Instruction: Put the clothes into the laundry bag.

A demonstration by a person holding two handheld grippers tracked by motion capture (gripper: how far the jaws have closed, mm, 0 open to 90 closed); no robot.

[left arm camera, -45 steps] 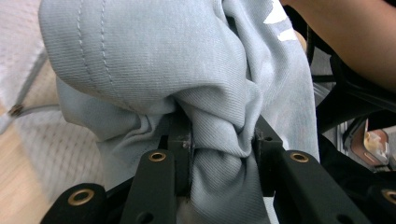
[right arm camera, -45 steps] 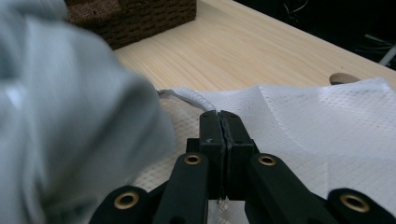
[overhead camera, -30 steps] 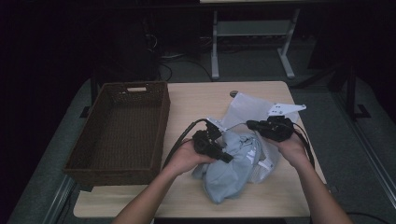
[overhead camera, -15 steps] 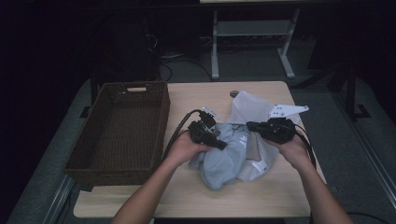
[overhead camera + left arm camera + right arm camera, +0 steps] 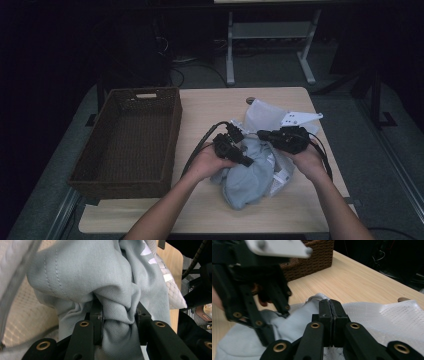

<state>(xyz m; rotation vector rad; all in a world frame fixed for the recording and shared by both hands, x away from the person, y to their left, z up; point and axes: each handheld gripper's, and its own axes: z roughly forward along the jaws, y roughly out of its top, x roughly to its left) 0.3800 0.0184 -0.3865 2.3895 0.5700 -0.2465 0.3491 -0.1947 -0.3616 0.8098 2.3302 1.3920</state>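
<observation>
A light grey garment (image 5: pixel 250 177) lies crumpled on the wooden table (image 5: pixel 210 107), its white mesh lining (image 5: pixel 262 116) spread toward the far side. My left gripper (image 5: pixel 248 161) is shut on a thick bunch of the grey cloth (image 5: pixel 82 270), which bulges between its jaws (image 5: pixel 117 311). My right gripper (image 5: pixel 262 134) faces it from the right. Its pads (image 5: pixel 329 305) are pressed together on a thin edge of the garment (image 5: pixel 294 325). The left gripper (image 5: pixel 274 307) hangs close by in the right gripper view.
A dark woven basket (image 5: pixel 172 135) stands with nothing in it on the left half of the table, its corner (image 5: pixel 317 255) near the grippers. A small round mark (image 5: pixel 250 100) sits near the table's far edge. Bare wood (image 5: pixel 362 277) lies beyond the garment.
My left gripper has shifted a little toward the far side of the table, pulling the bunched cloth with it. The right gripper has stayed put.
</observation>
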